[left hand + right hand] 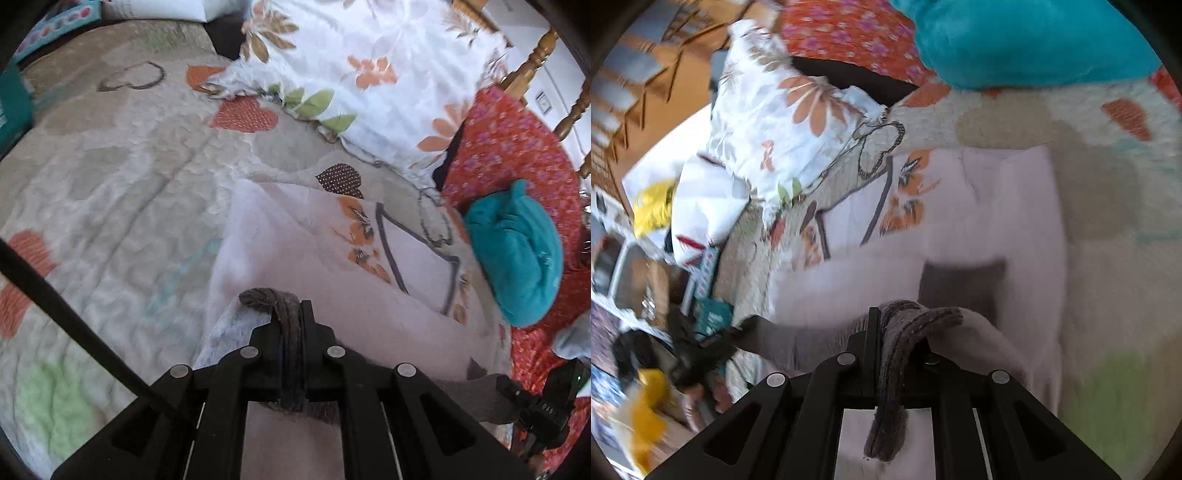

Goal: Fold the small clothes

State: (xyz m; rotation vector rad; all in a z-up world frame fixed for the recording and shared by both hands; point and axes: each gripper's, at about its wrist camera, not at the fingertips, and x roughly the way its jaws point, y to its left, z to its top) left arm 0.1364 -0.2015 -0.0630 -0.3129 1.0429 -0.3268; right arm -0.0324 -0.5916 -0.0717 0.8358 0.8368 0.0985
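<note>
No writing can be read in either view; the teal boxes at the left edge of the left wrist view are too blurred to tell a brand.

The left tool is pressed together on the grey knitted hem of a small garment, low in the centre of the frame. The cloth comes out between its fingers as a thick dark band and curls over to the upper left of them.

The right tool also pinches the grey hem, low in the centre of its view. The hem loops over the fingers and one end hangs down toward the bottom edge.

The pale pink garment lies spread on the bed quilt, just beyond both tools, toward the middle of each frame. A teal plush cushion lies at the right side of the left view, on a red flowered cloth.
</note>
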